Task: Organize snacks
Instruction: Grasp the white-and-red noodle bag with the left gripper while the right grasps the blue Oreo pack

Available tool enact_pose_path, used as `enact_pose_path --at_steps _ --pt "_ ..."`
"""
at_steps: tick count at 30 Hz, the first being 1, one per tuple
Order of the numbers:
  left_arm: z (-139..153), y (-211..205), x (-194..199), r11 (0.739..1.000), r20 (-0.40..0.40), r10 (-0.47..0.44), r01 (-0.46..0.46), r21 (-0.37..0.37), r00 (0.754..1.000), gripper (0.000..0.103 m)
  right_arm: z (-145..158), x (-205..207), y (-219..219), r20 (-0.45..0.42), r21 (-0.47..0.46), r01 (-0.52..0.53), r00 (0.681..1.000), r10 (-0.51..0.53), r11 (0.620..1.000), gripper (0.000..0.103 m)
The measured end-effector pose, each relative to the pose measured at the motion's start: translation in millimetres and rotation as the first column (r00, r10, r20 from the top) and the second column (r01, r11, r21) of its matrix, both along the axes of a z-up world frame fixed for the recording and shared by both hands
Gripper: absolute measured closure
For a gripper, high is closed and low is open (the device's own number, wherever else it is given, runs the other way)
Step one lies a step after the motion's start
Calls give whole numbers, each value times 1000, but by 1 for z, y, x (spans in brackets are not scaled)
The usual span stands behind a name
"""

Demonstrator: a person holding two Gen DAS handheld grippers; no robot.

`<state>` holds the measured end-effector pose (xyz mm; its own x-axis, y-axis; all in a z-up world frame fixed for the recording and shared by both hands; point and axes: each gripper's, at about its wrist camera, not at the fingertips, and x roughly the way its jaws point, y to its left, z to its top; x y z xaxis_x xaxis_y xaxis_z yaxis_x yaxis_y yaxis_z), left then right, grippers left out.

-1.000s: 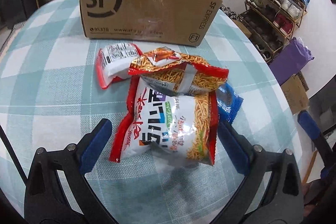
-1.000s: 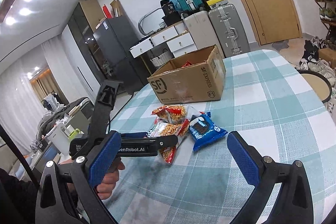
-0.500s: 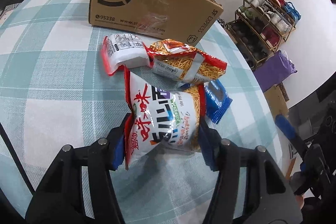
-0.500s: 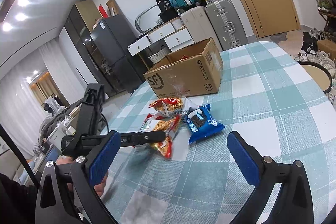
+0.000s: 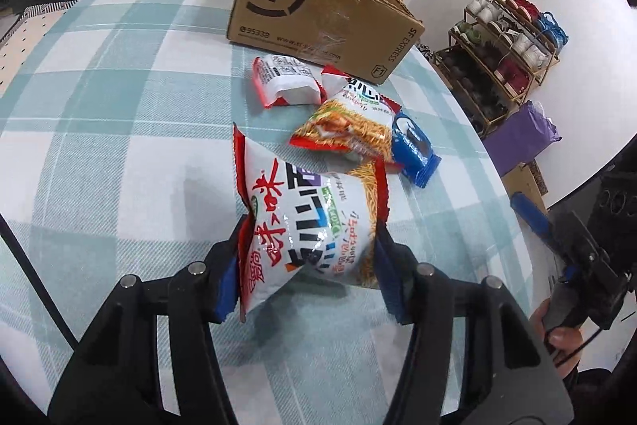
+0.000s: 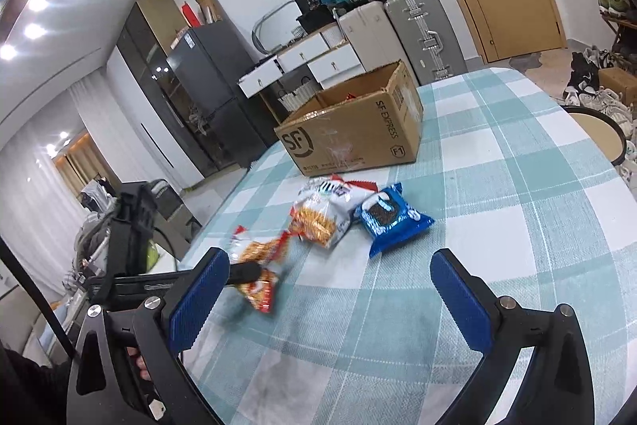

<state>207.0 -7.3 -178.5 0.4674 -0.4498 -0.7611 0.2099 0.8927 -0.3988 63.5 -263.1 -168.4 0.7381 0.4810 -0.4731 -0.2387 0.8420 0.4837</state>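
Observation:
My left gripper (image 5: 306,269) is shut on a red and white noodle snack bag (image 5: 310,214) and holds it above the checked tablecloth; the bag also shows, blurred, in the right wrist view (image 6: 258,271). Beyond it lie a second noodle bag (image 5: 350,124), a white and red packet (image 5: 284,78) and a blue cookie pack (image 5: 414,148). An open SF cardboard box (image 5: 322,18) stands behind them. My right gripper (image 6: 326,297) is open and empty, in front of the blue cookie pack (image 6: 392,220).
The table (image 6: 517,226) has a teal and white checked cloth and a rounded edge. A shoe rack (image 5: 509,38) and a purple bag (image 5: 521,136) stand to the right of it. Suitcases (image 6: 422,26) and drawers are behind the box. A round stool (image 6: 597,130) is at the right.
My left gripper closed on the noodle bag and lifted it up and back from the pile. The second noodle bag slid off it onto the table. The right gripper stayed open.

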Motion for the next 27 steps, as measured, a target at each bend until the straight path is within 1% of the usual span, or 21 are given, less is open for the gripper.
enact_pose_path --at_steps 2,4,5,8,10,12,17,22,23,24,25,26,27 --pt "2 5 -7 1000 4 2 -2 -5 1000 49 -1 0 2 -14 -22 -1 1000 1 1000 0" --pt "0 11 -16 1000 9 5 -5 2 1000 49 -1 4 5 -36 -63 -8 999 6 998 0" --pt "1 24 -27 1000 9 10 -10 4 1000 49 -1 7 6 -44 -91 -9 999 5 996 0" --pt "-1 44 -41 999 -10 31 -31 -14 999 49 0 23 8 -67 -169 -26 998 15 985 0" --pt "0 50 -46 999 -3 44 -44 -3 999 49 -2 37 11 -76 -221 -44 997 28 974 0" --pt "1 57 -51 999 0 51 -51 -3 999 49 -7 59 16 -104 -293 -70 994 41 953 0" --pt "4 72 -62 997 0 74 -74 -8 997 49 -26 108 28 -169 -377 -131 983 70 917 0" --pt "8 84 -69 996 0 88 -88 -3 996 49 -40 135 48 -207 -479 -181 974 90 859 2" --pt "9 85 -70 996 1 89 -89 -2 996 49 -44 139 51 -222 -487 -199 970 100 850 5" --pt "10 85 -70 996 1 93 -93 -2 996 49 -47 141 53 -231 -493 -206 968 101 845 15" --pt "11 87 -71 995 0 95 -95 -5 995 49 -51 145 55 -250 -496 -219 963 103 840 31" --pt "12 87 -71 996 1 93 -93 -9 996 49 -55 147 57 -271 -496 -232 957 105 837 36" --pt "13 87 -73 996 5 93 -93 -10 996 49 -55 147 57 -261 -503 -225 960 102 835 36"
